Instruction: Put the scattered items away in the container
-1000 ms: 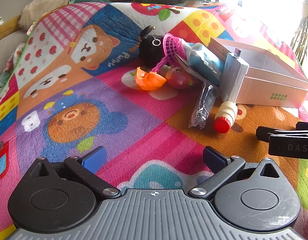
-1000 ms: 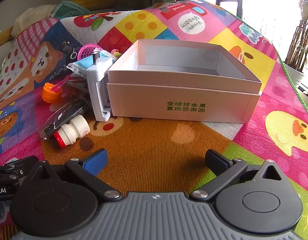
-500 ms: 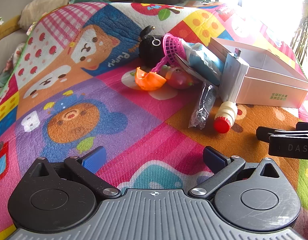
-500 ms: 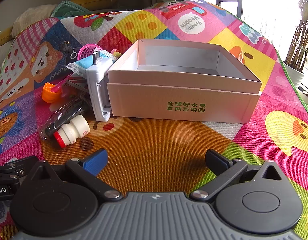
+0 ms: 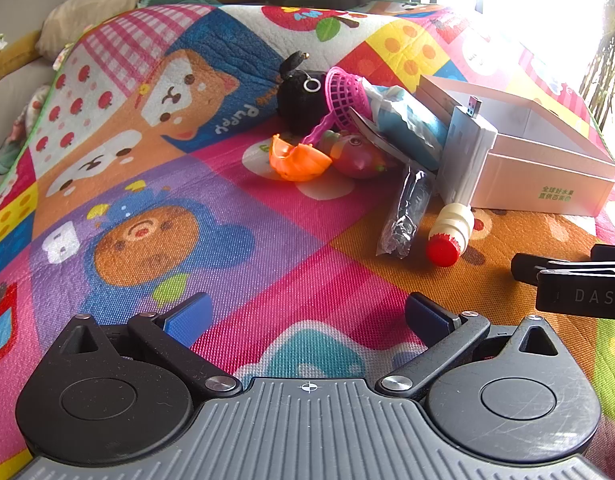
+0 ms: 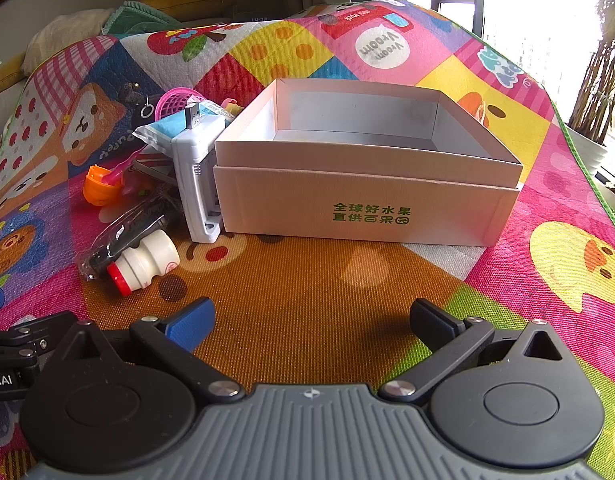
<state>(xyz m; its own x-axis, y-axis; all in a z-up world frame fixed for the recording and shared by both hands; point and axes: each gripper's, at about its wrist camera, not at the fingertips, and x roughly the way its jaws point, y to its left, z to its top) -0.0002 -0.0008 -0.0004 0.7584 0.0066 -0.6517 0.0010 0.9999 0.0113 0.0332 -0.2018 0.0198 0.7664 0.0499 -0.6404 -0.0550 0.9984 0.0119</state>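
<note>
Both hand-held grippers are held low over the play mat [image 6: 307,288] with nothing between their fingers. The left gripper [image 5: 307,316] is spread wide, blue pads well apart, and the right gripper [image 6: 311,320] is spread just as wide.

From the left gripper, the scattered items lie ahead and to the right. Nearest is the small white bottle [image 5: 451,230] with a red cap, lying on its side, its long axis running roughly away from the gripper with the cap end toward it. Just beside it on the left a clear plastic packet [image 5: 407,212] lies along much the same line. Behind these a white device [image 5: 465,160] with a USB plug is propped against the wall of the cardboard box [image 6: 367,208]. Farther back an orange toy piece [image 5: 297,160], a pink toy basket [image 5: 341,98] and a black plush toy [image 5: 299,98] are heaped together.

From the right gripper, the box is seen straight ahead — open-topped and apparently empty — while the bottle [image 6: 147,260] lies off to the left. The bottle is judged to be reachable by either gripper, with the right perhaps the closer.

Bare mat is left open in front of both grippers, so the approach is unobstructed — though the packet, possibly touching the bottle, could be dragged along, and the box's near wall must be cleared on the way in.
</note>
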